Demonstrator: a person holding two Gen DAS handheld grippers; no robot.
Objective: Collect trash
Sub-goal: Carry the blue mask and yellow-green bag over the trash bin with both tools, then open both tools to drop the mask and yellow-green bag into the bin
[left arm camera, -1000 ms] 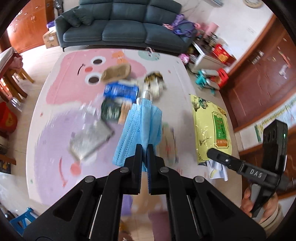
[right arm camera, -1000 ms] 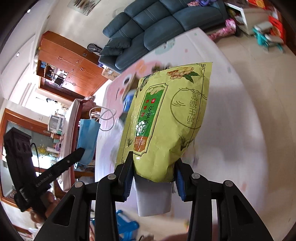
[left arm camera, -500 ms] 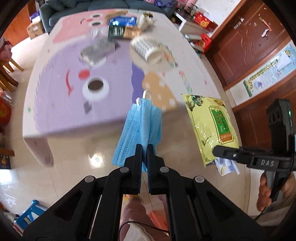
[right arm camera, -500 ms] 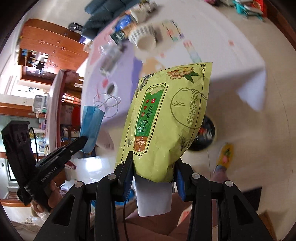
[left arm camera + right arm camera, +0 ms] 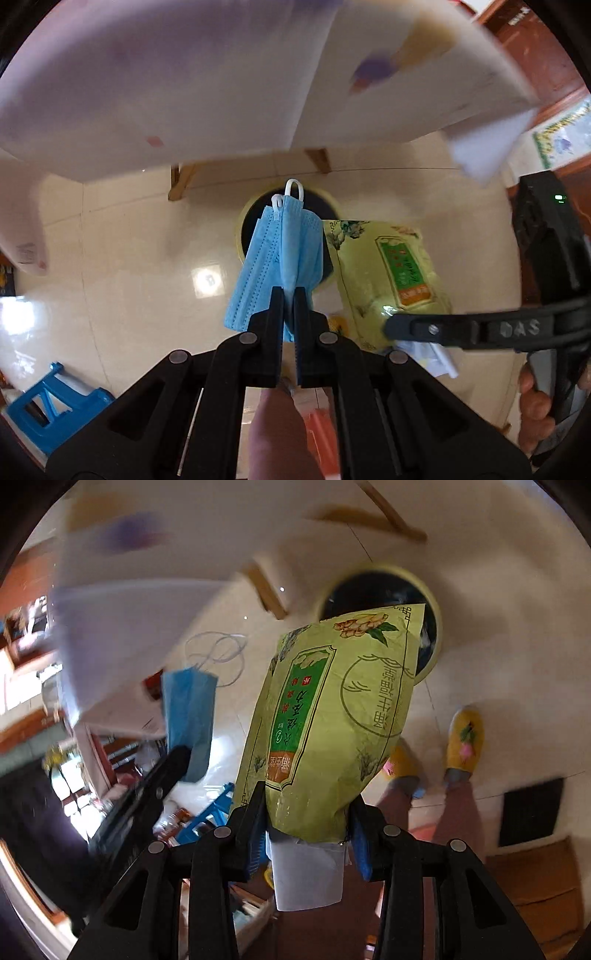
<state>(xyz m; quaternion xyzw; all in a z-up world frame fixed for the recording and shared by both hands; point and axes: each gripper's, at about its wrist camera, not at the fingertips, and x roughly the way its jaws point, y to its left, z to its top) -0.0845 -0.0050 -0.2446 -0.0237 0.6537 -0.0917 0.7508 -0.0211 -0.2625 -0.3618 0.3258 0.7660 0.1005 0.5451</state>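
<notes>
Trash fills both my tongs: the left tongs (image 5: 289, 295) pinch a blue face mask (image 5: 275, 258), the right tongs (image 5: 306, 812) clamp a yellow-green packet (image 5: 340, 716) with white paper (image 5: 306, 875). Both hang above the dark bin (image 5: 325, 206) on the floor, beyond which the worktop (image 5: 184, 74) blurs.

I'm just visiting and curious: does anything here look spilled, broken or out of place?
Nothing looks spilled or broken. The left gripper pinches a blue face mask and the right gripper a yellow-green bag, both held over the round bin on the floor. The table edge is motion-blurred.
</notes>
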